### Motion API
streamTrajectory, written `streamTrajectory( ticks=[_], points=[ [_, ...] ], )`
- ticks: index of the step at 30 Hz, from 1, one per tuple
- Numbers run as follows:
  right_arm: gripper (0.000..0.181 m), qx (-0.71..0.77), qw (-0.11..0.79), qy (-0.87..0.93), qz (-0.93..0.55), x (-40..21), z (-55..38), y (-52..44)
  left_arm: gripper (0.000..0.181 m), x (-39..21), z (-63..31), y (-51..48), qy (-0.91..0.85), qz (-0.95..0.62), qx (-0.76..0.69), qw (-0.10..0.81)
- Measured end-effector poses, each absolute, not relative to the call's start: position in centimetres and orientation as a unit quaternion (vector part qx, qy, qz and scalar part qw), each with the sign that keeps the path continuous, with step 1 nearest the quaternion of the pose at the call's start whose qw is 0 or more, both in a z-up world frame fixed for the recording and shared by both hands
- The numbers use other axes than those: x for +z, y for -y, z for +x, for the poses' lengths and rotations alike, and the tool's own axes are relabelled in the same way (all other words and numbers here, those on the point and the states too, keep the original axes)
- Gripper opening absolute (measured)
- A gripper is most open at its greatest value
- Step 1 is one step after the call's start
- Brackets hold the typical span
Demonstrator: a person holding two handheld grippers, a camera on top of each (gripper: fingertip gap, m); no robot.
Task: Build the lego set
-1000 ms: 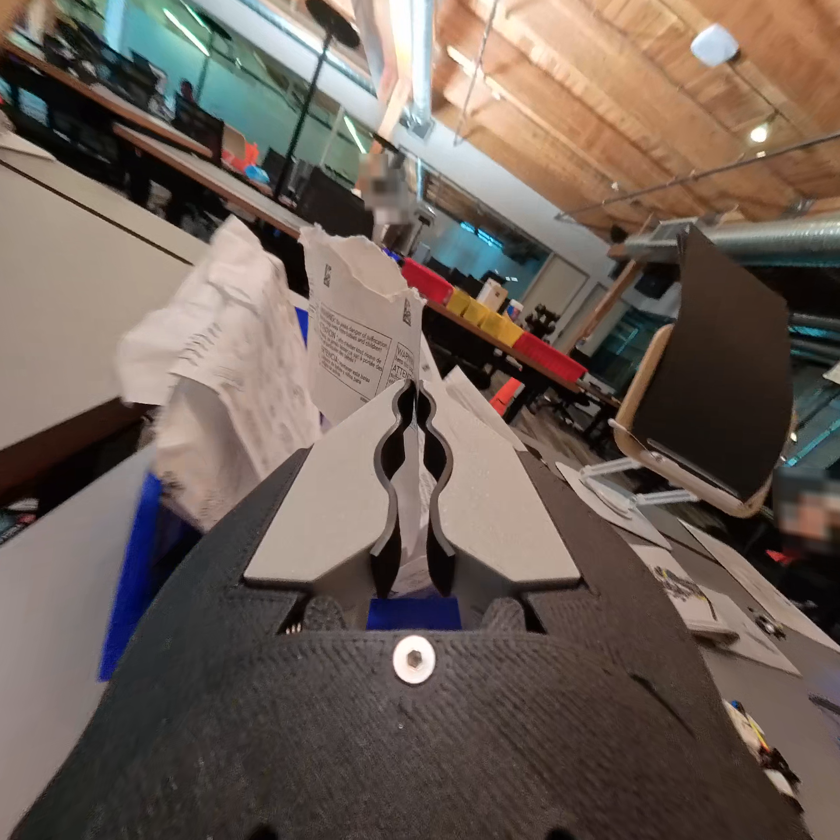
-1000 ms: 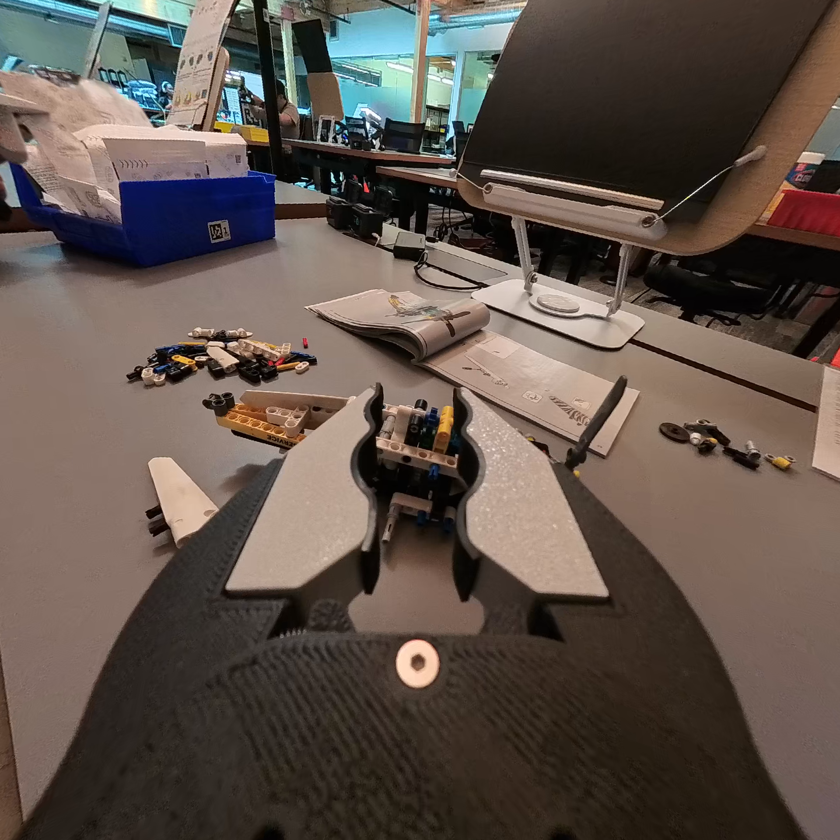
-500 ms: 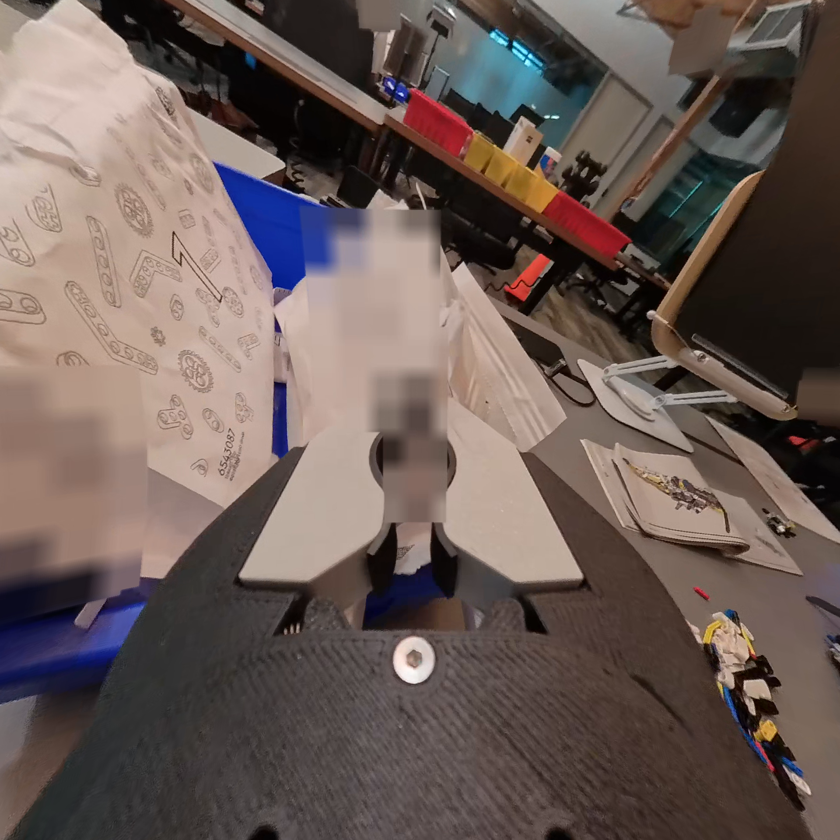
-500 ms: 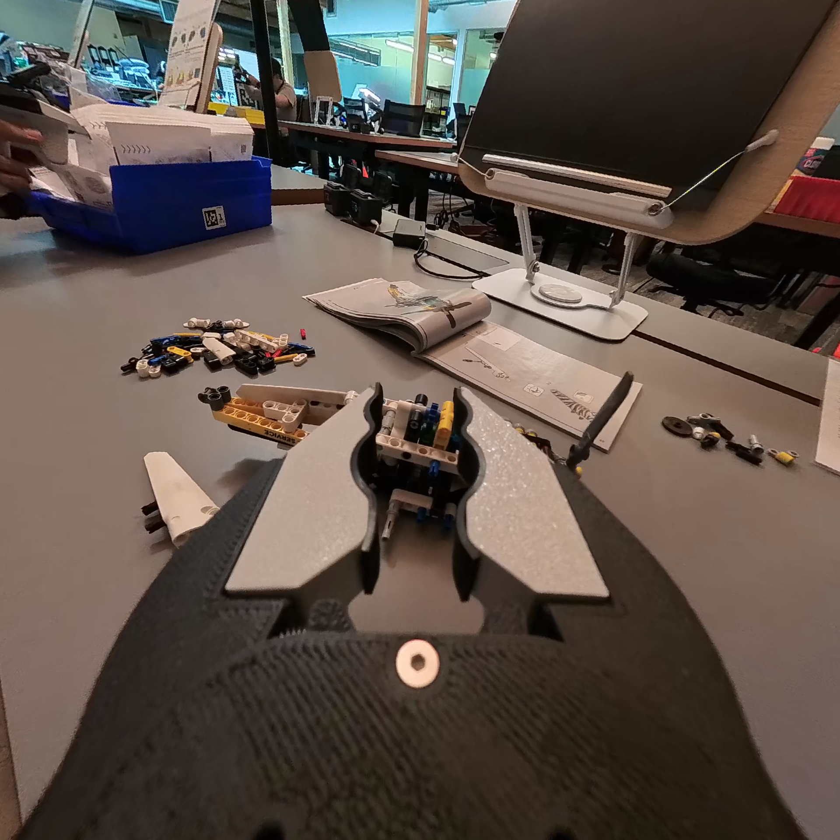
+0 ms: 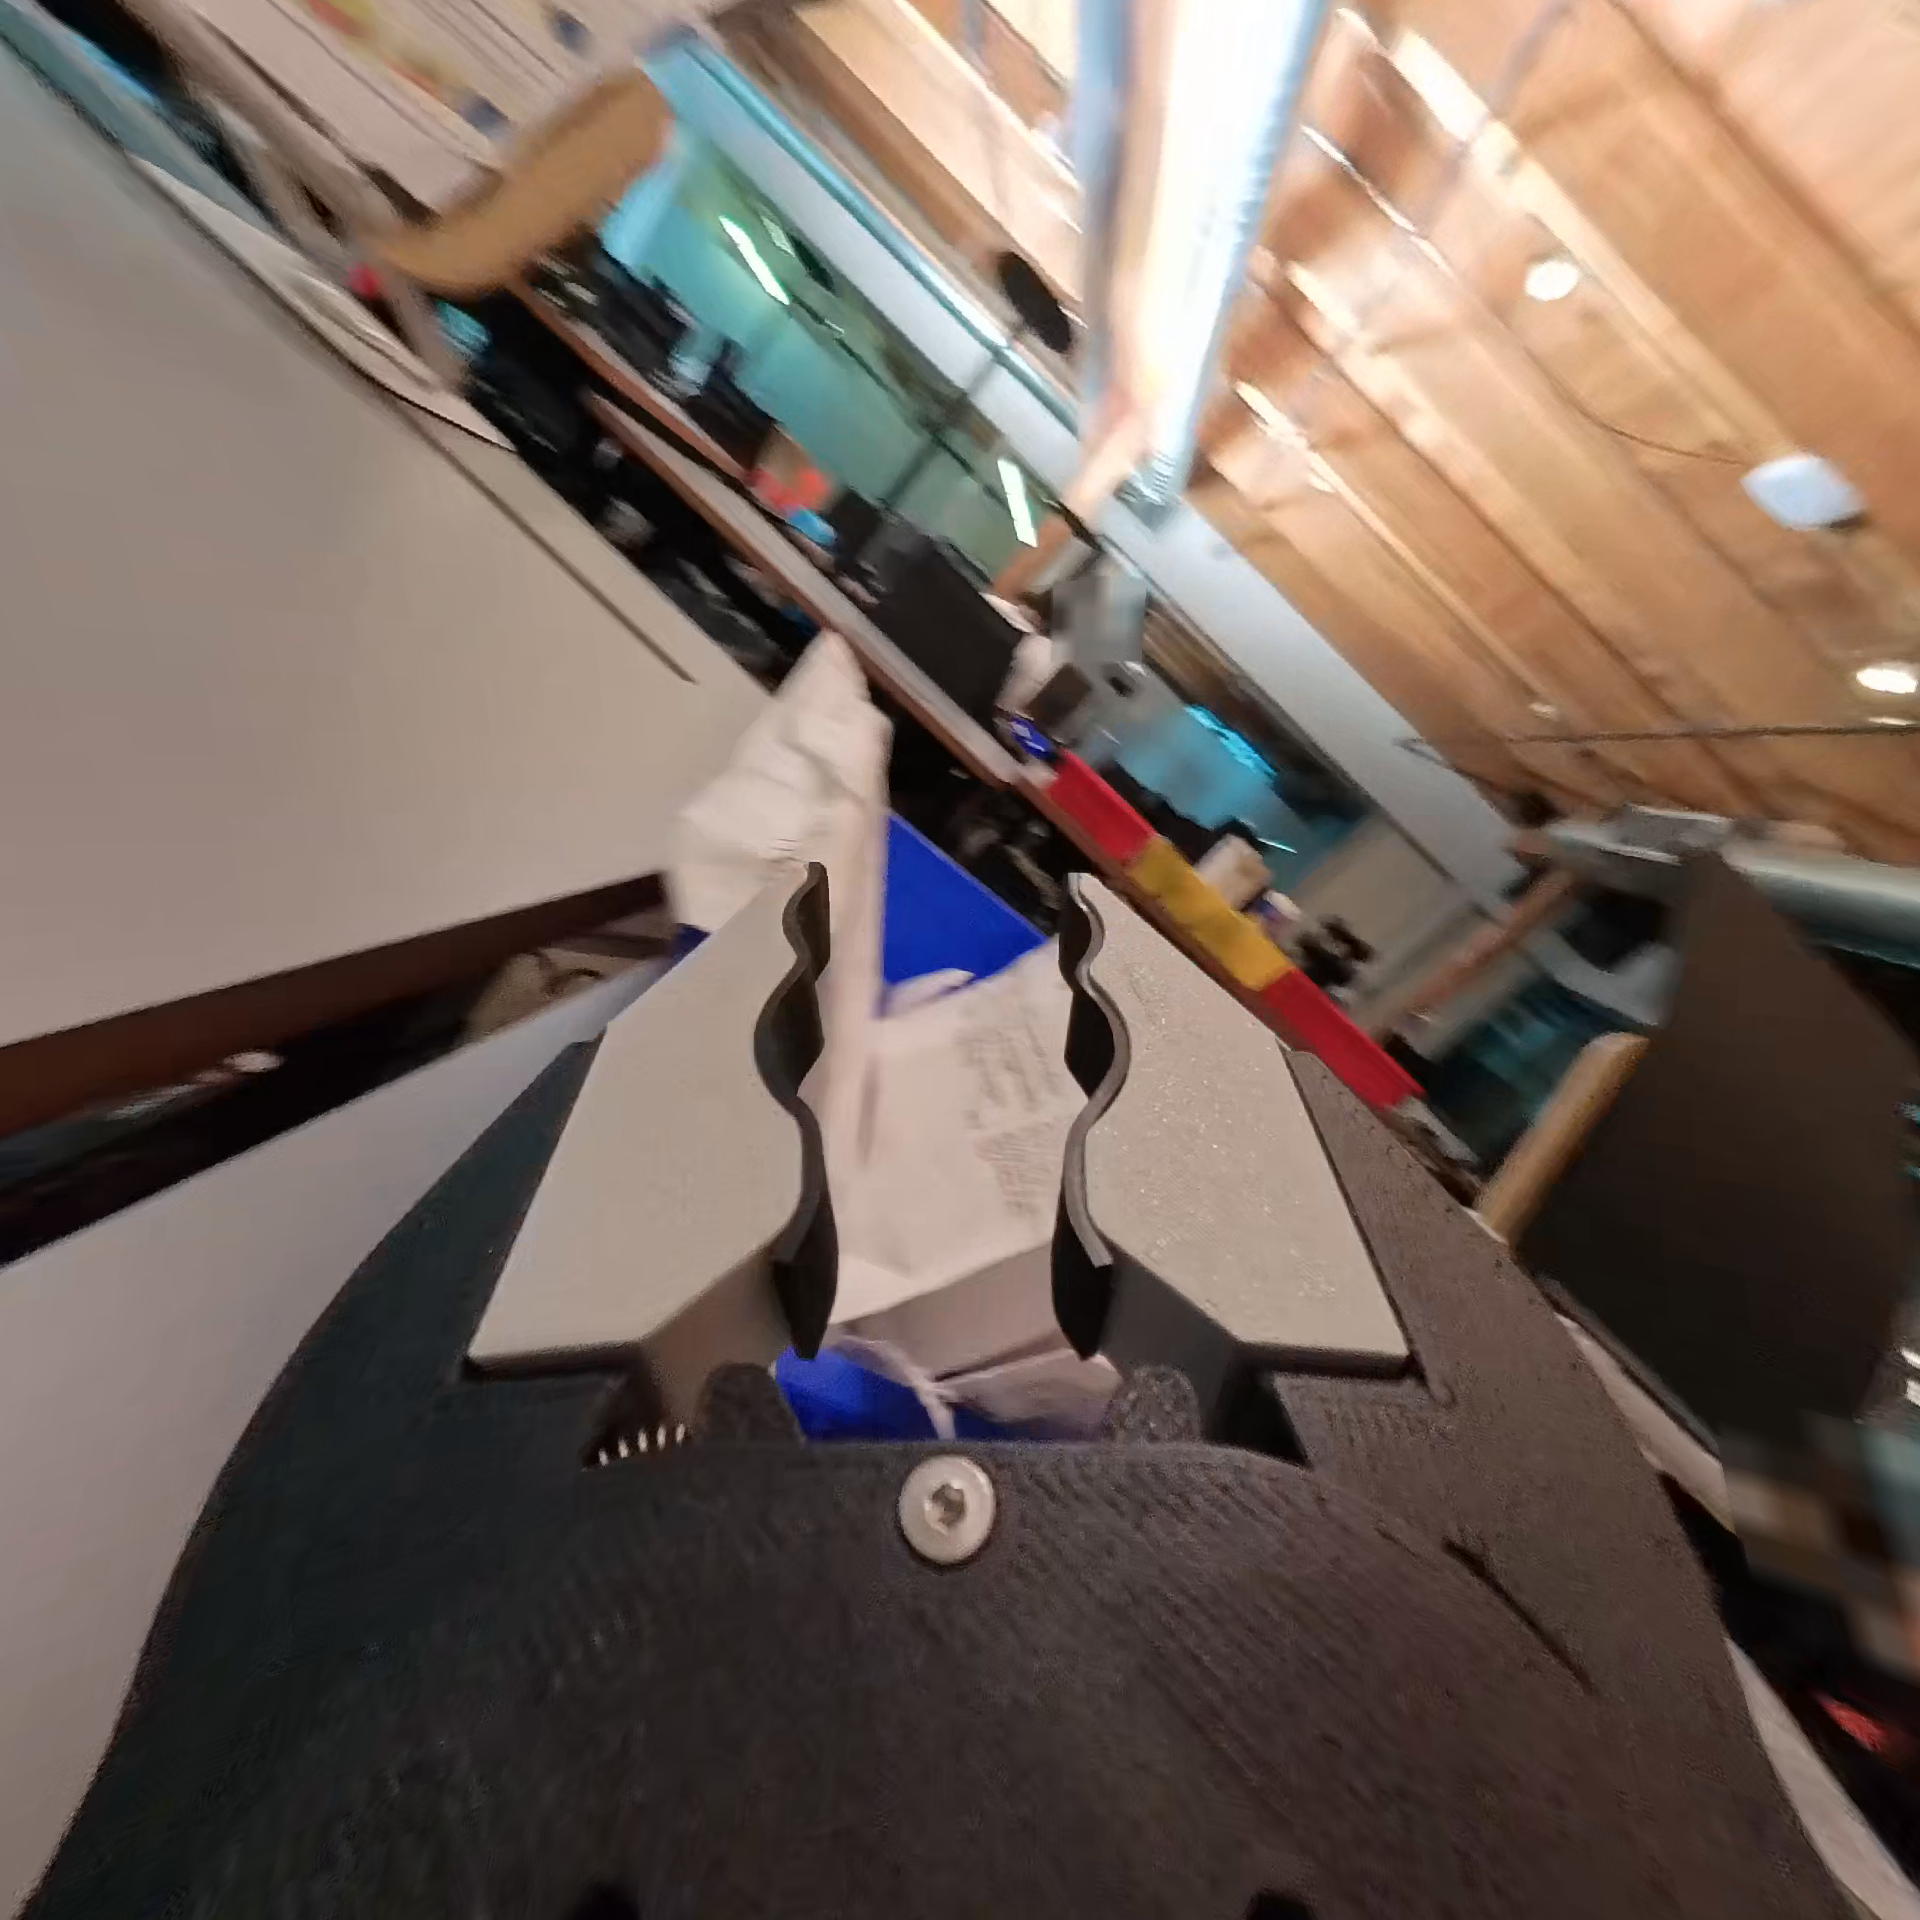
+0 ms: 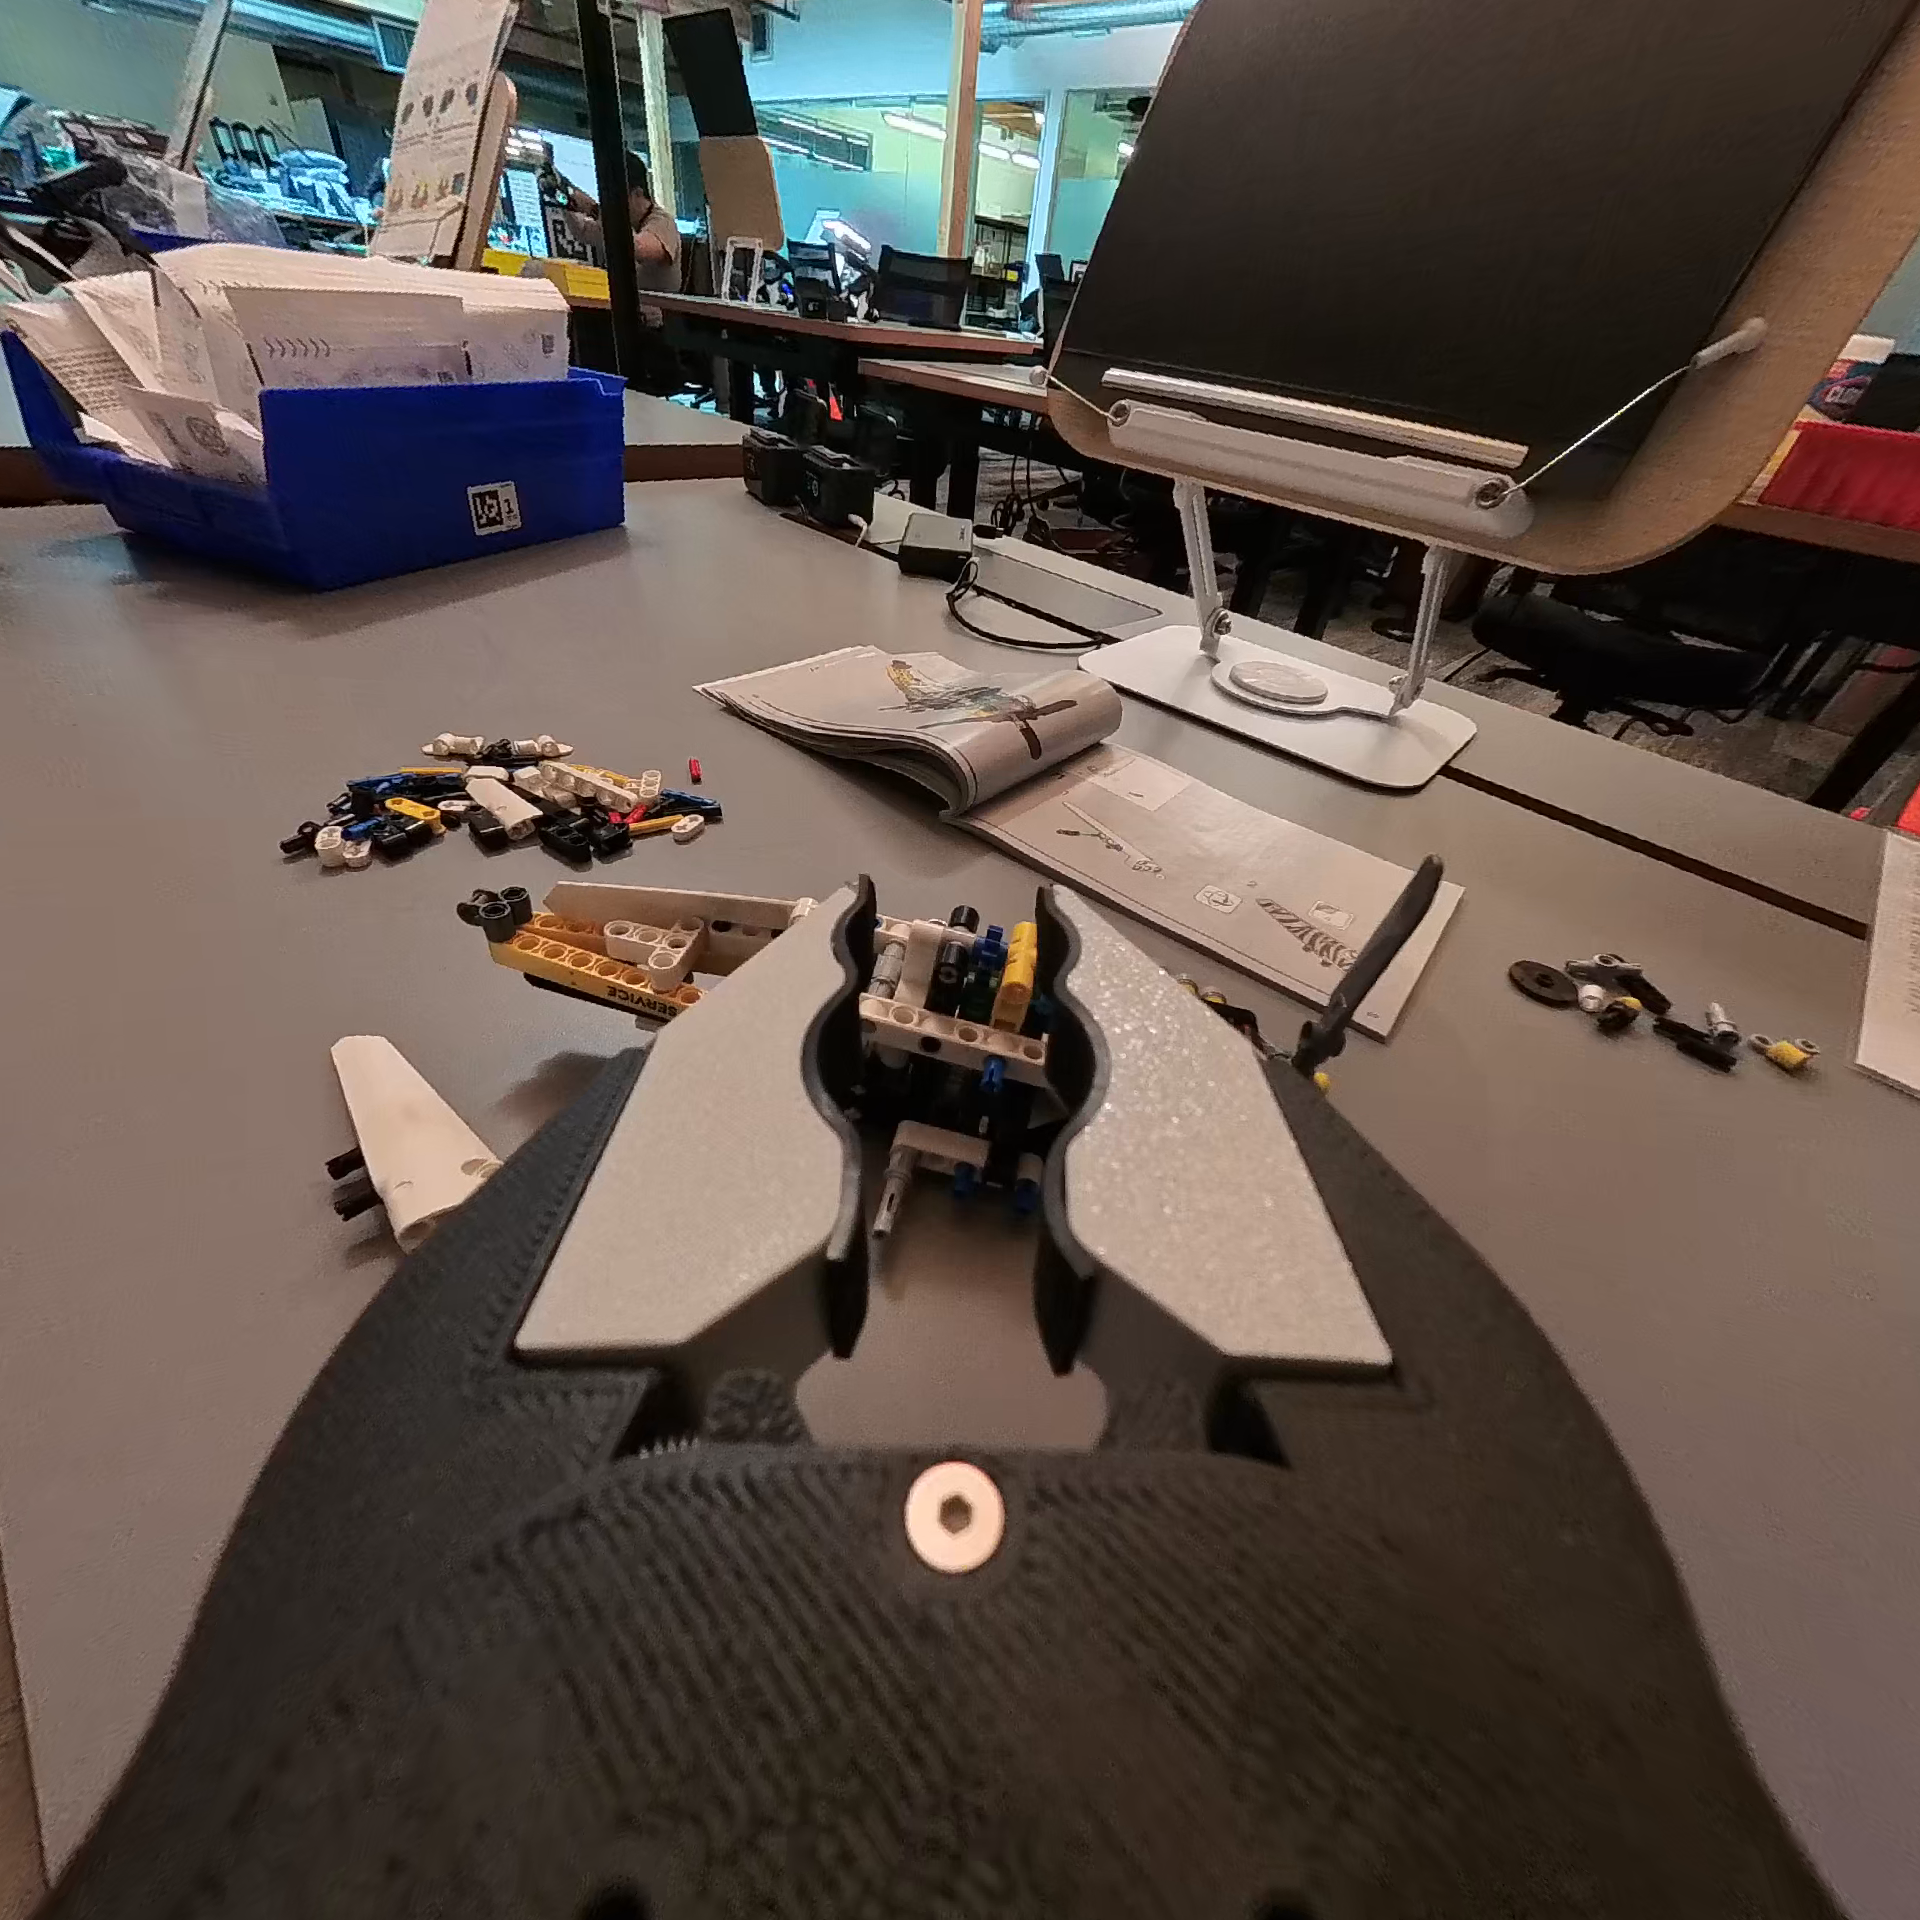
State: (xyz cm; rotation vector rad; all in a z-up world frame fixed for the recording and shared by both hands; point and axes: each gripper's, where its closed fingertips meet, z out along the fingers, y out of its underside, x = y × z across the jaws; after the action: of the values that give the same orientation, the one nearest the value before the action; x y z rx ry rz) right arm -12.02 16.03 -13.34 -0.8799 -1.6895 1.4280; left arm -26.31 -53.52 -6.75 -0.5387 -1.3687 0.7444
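Observation:
My right gripper (image 6: 954, 904) is shut on a small lego assembly (image 6: 956, 1029) of white, black, blue and yellow pieces, held just above the grey table (image 6: 312, 665). A yellow and white sub-assembly (image 6: 623, 945) and a white cone piece (image 6: 400, 1143) lie to its left. A pile of loose pieces (image 6: 499, 800) lies farther back. My left gripper (image 5: 945, 883) is open, tilted up over the blue bin (image 5: 935, 914). A white paper bag (image 5: 935, 1122) stands between its jaws, unclamped. This view is blurred.
The blue bin (image 6: 395, 468) full of paper bags stands at the far left of the table. An open instruction booklet (image 6: 987, 727) and a black stand with a silver base (image 6: 1455, 260) are behind the assembly. A black blade (image 6: 1371, 956) and several small pieces (image 6: 1662, 1008) lie at right. Spacing between my two grippers at the tips: around 70 centimeters.
My left gripper was shut on a paper bag over the bin; it has now opened, let go of it, and swung upward. The right gripper and its assembly have hardly moved.

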Motion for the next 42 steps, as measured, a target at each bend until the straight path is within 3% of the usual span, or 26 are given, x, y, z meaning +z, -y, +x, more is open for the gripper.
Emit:
streamTrajectory(
  ticks=[5, 17, 22, 42],
  points=[
    [0.029, 0.556, 0.369, 0.661, -0.344, -13.4, -12.1, -16.0, 0.051, -10.1, -27.8, 54.5, 0.658, -0.258, 0.346, 0.617],
    [0.029, 0.555, 0.369, 0.661, -0.344, -13.4, -12.1, -16.0, 0.052, -8.9, -29.0, 54.2, 0.652, -0.296, 0.459, 0.526],
    [0.029, 0.556, 0.368, 0.661, -0.345, -13.5, -12.1, -16.0, 0.044, -8.2, -29.0, 53.3, 0.641, -0.309, 0.459, 0.532],
    [0.029, 0.554, 0.37, 0.662, -0.344, -13.5, -12.1, -16.0, 0.042, -10.7, -29.7, 53.0, 0.688, -0.312, 0.426, 0.498]
  ],
)
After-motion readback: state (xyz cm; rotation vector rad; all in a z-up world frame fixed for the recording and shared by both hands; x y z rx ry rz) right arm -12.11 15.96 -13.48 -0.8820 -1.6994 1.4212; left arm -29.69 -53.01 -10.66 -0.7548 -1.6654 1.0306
